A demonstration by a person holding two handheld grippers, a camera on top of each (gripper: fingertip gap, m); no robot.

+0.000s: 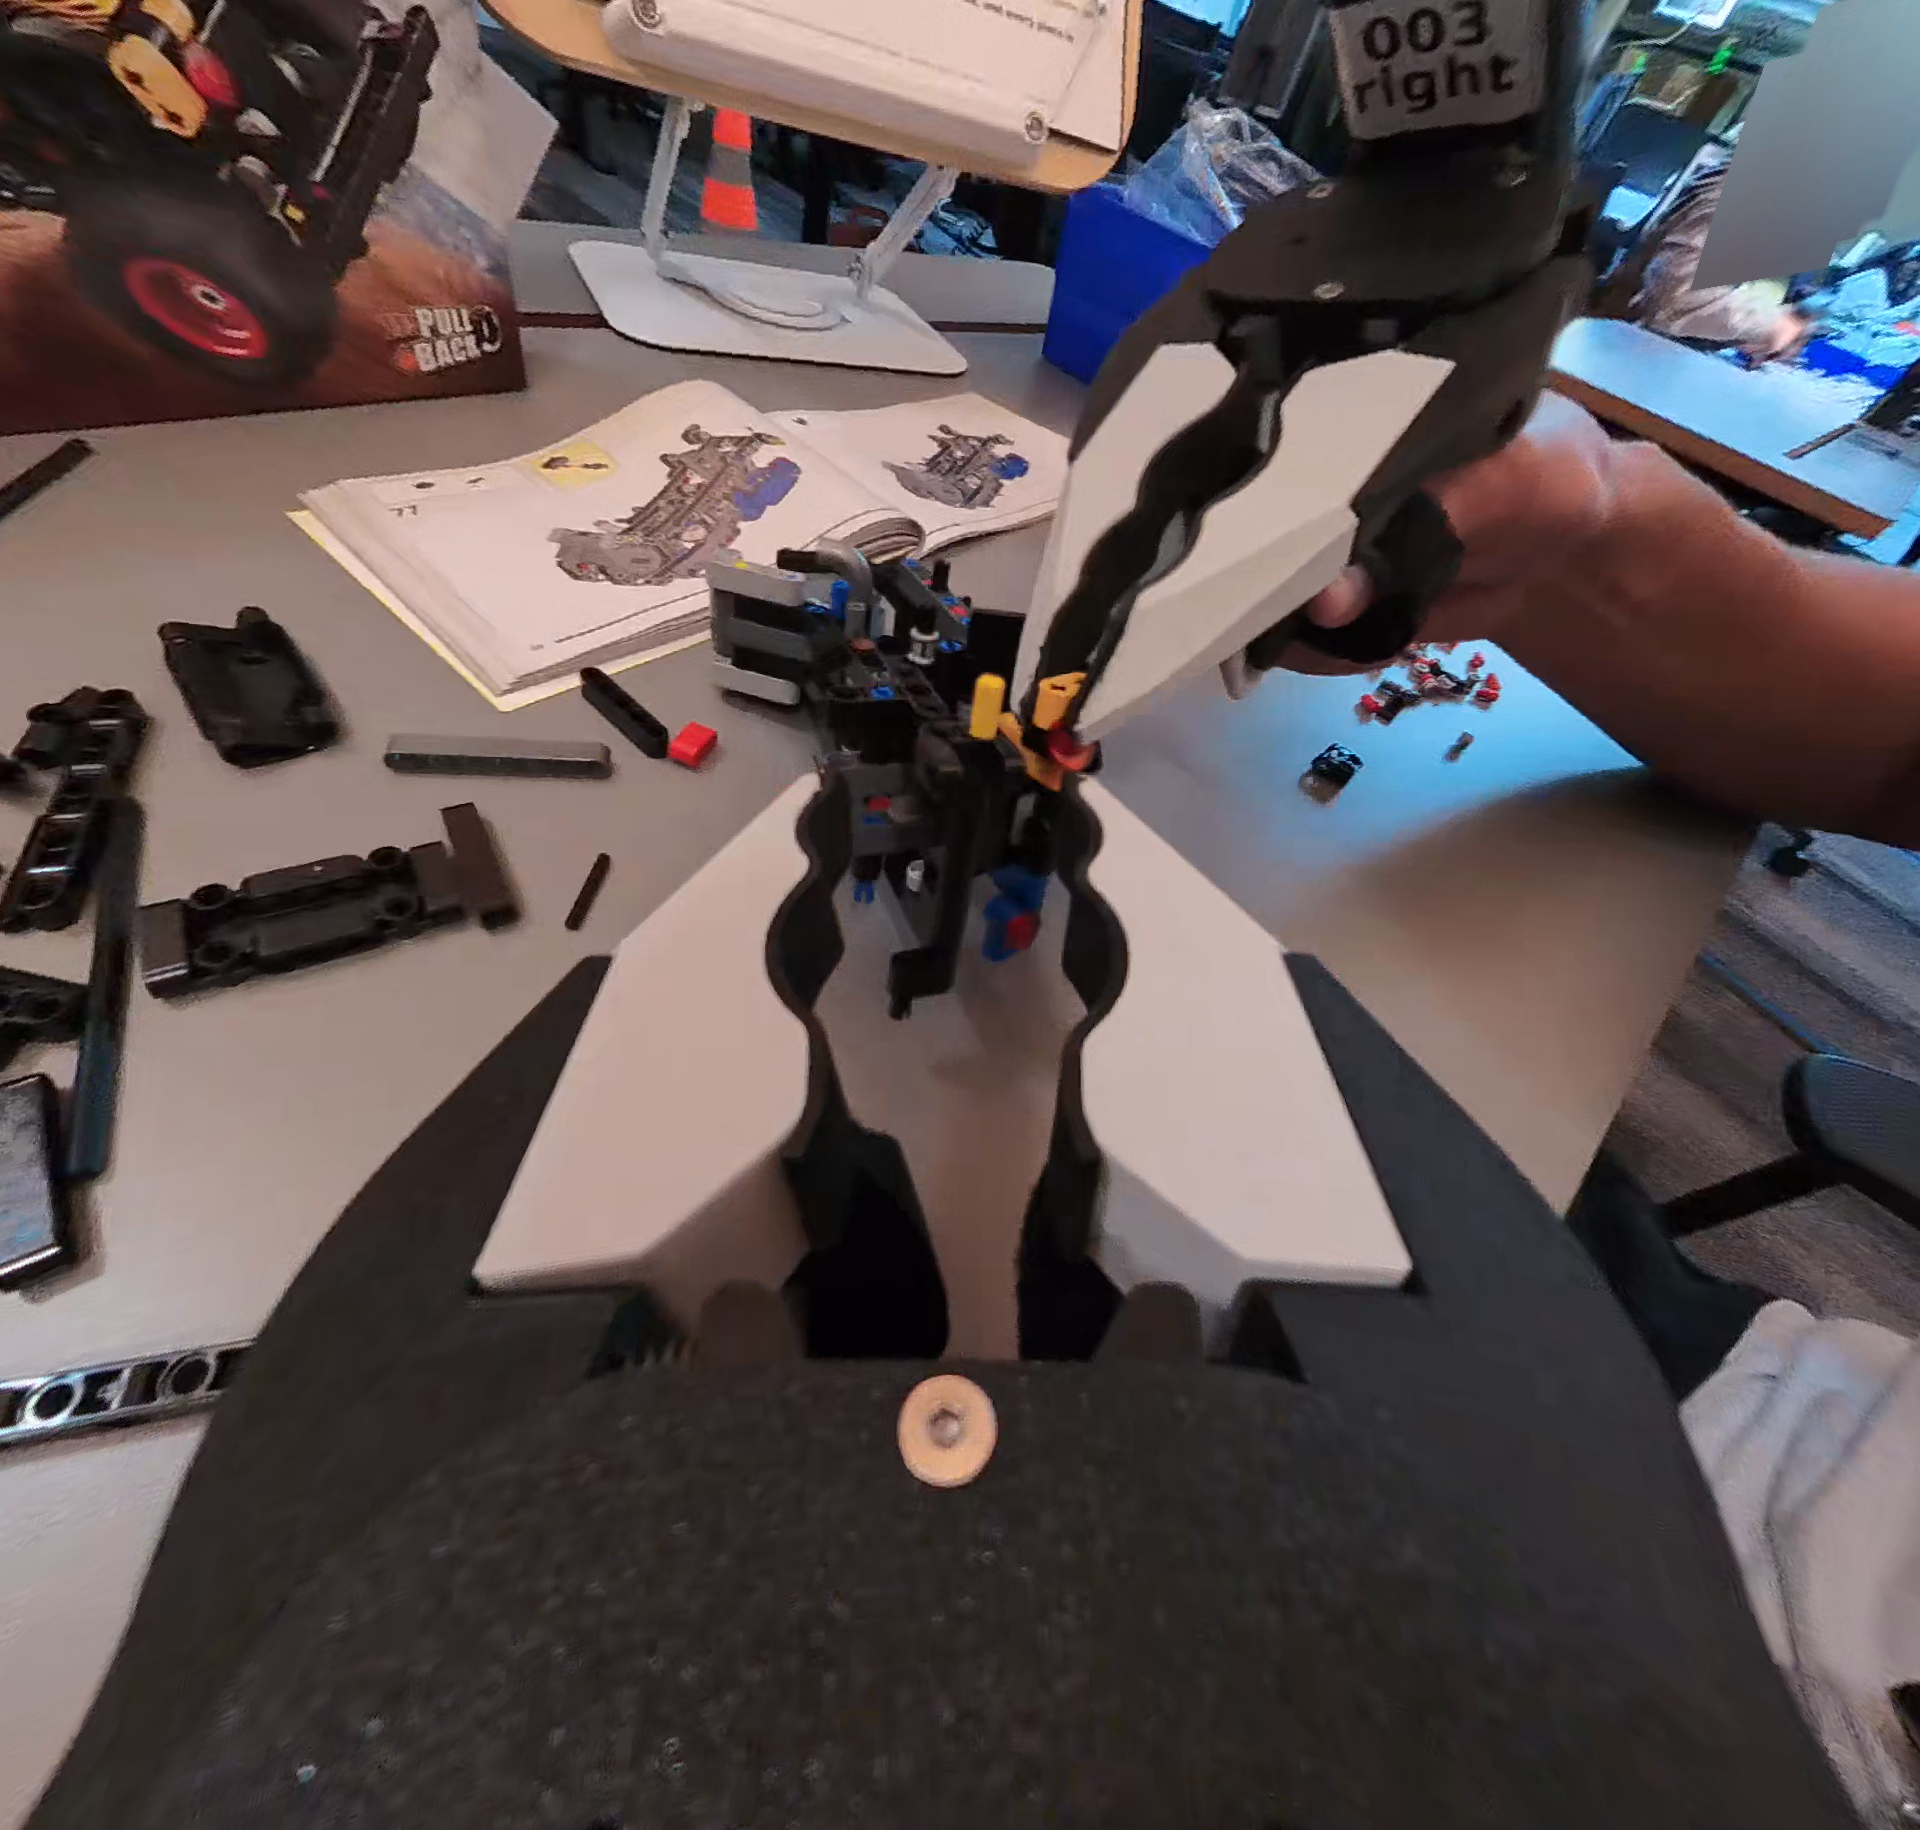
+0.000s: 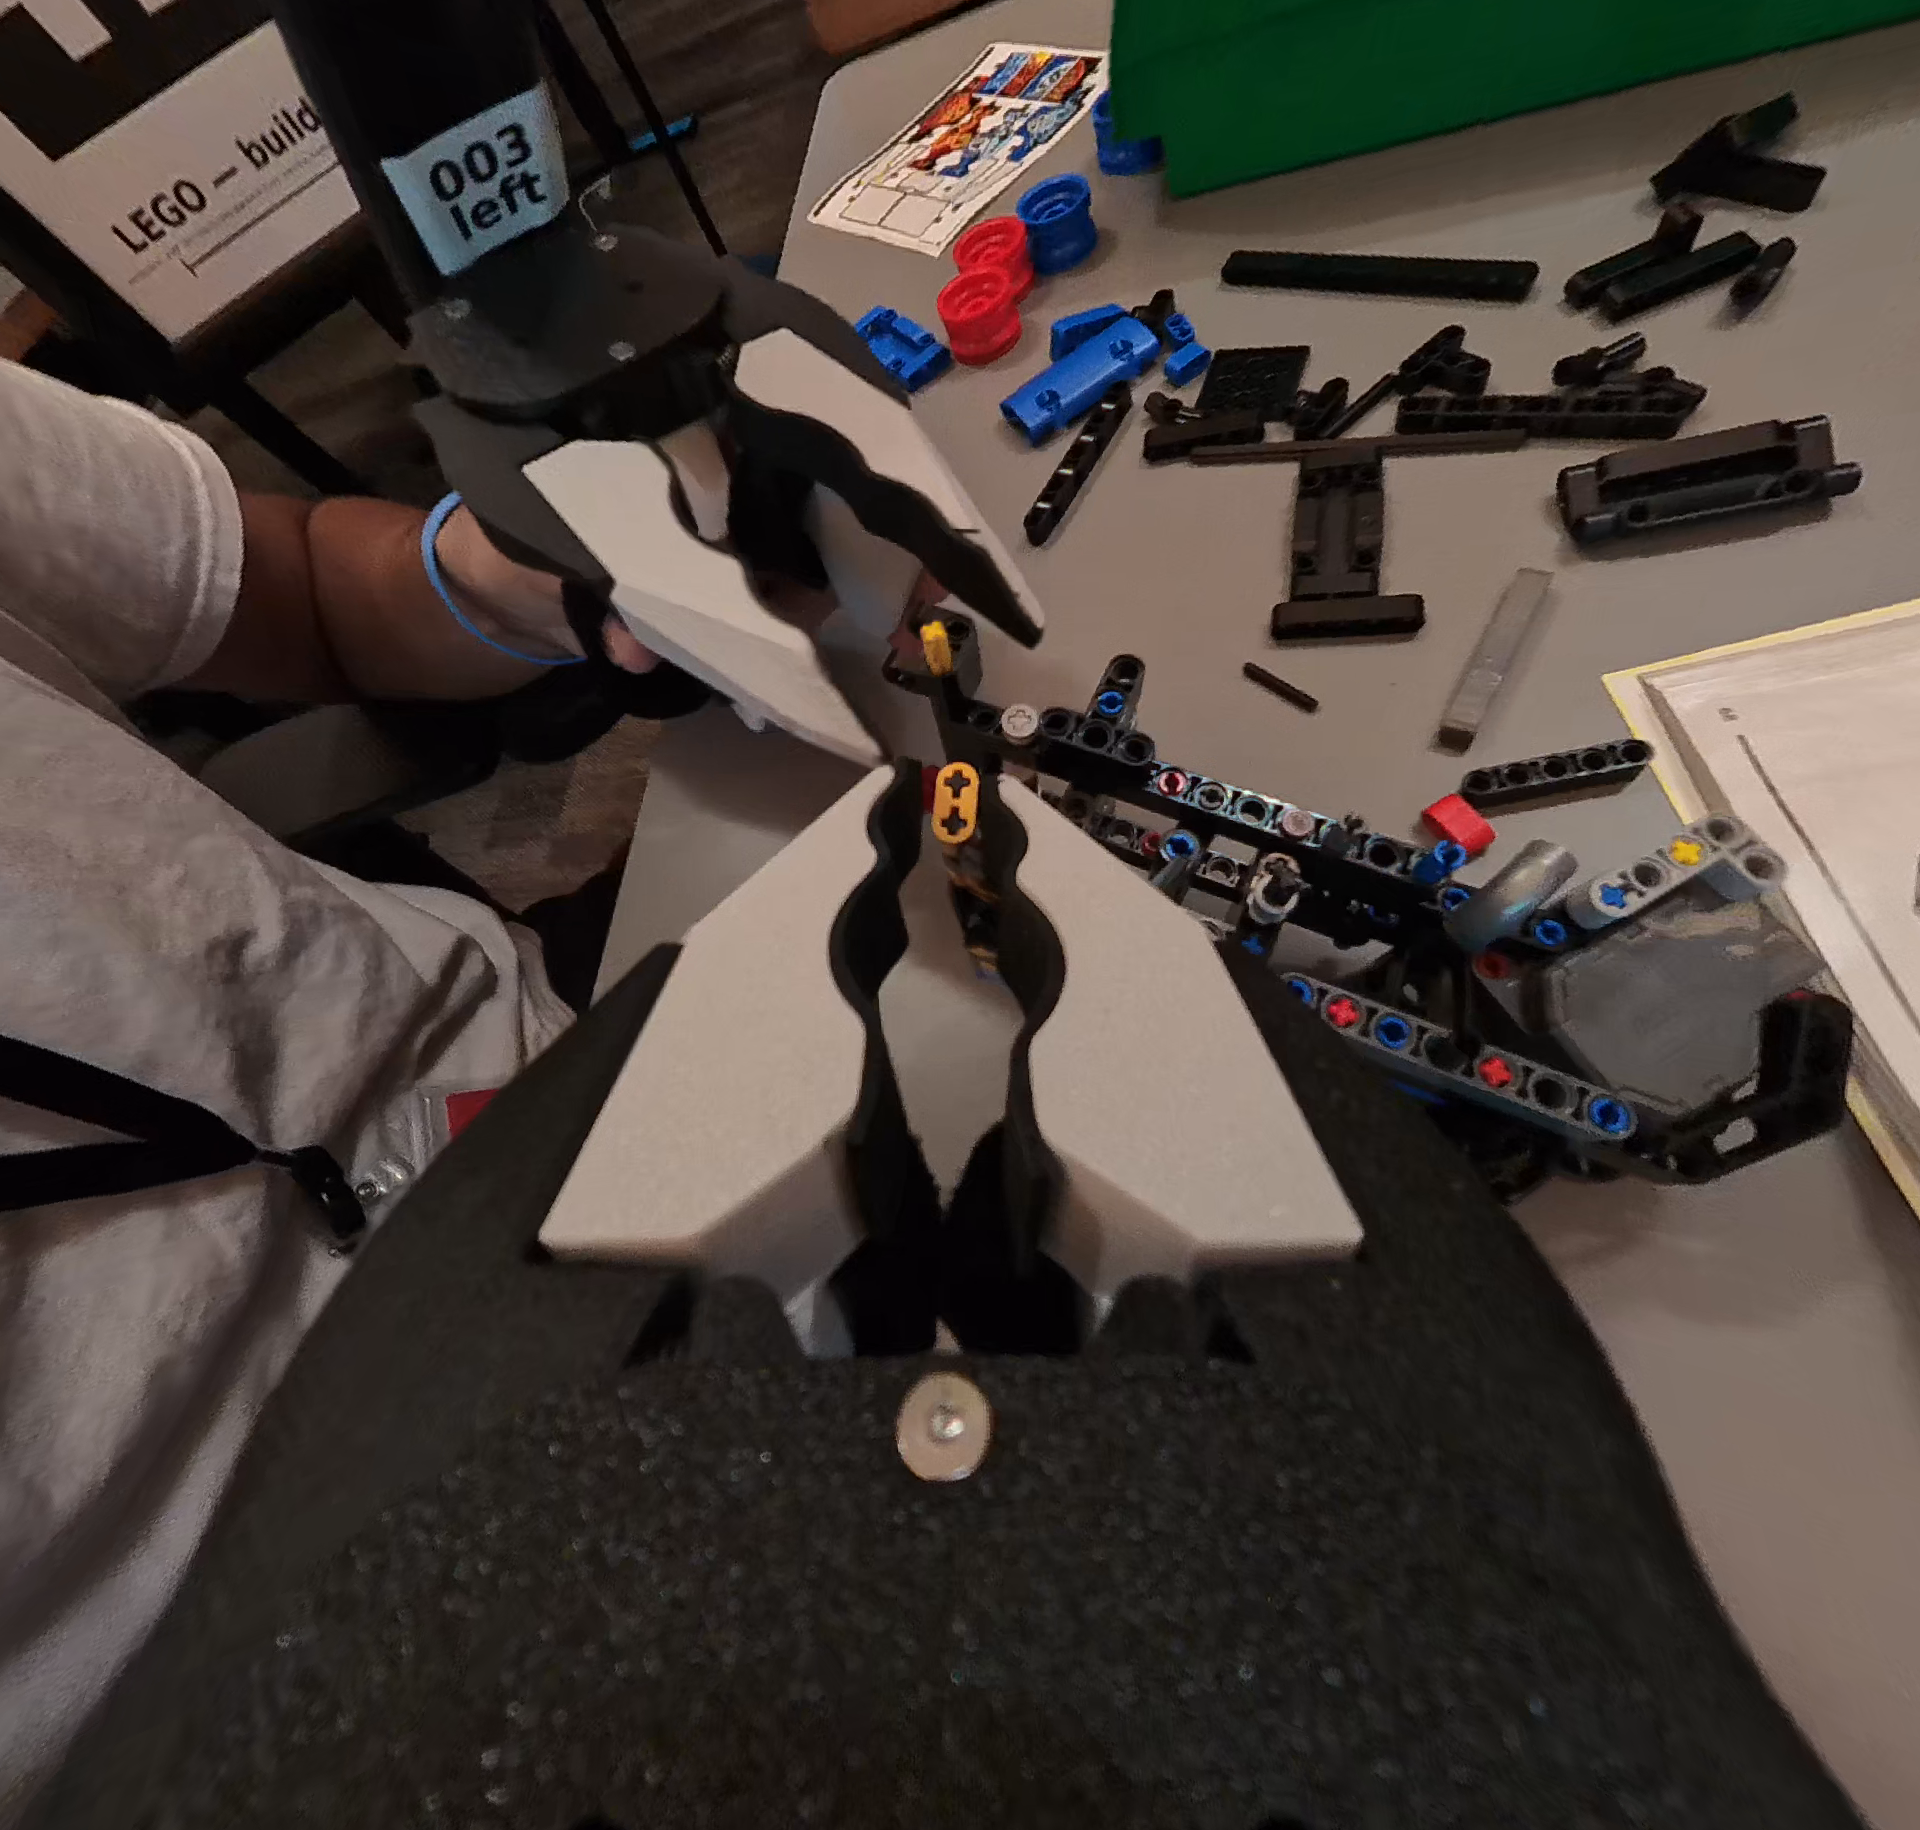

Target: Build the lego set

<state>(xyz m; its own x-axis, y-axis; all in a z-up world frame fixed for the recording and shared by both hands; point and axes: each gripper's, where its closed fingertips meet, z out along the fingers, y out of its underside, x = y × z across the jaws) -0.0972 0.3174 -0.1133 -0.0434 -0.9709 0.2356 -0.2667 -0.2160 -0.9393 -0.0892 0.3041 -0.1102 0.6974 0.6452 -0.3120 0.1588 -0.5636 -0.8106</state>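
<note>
The right gripper (image 2: pixel 951 793) has its jaws pinched on a small orange connector (image 2: pixel 955 801) with two cross-shaped holes, held at the near end of the chassis (image 2: pixel 1299 845). The left gripper (image 1: pixel 940 824) has its jaws closed around that same end of the chassis, bracing it; the rest of the frame lies on the grey bench (image 1: pixel 312 1105), running away toward the open instruction booklet (image 1: pixel 665 523).

Procedure, as judged from this position:
1. Keep the left jaws firm so the chassis cannot pivot.
2. Align the connector's hole with the yellow axle (image 1: pixel 985 705) just beside it before pressing. Whether it is already seated cannot be told.
3. Push straight along the axle. A skewed push is likely to jam the part or flex the frame.
4. Release only after the connector sits flush.

Loose black beams (image 2: pixel 1382 274) and red wheels (image 2: pixel 987 289) lie farther off on the bench, well apart from the work.
</note>
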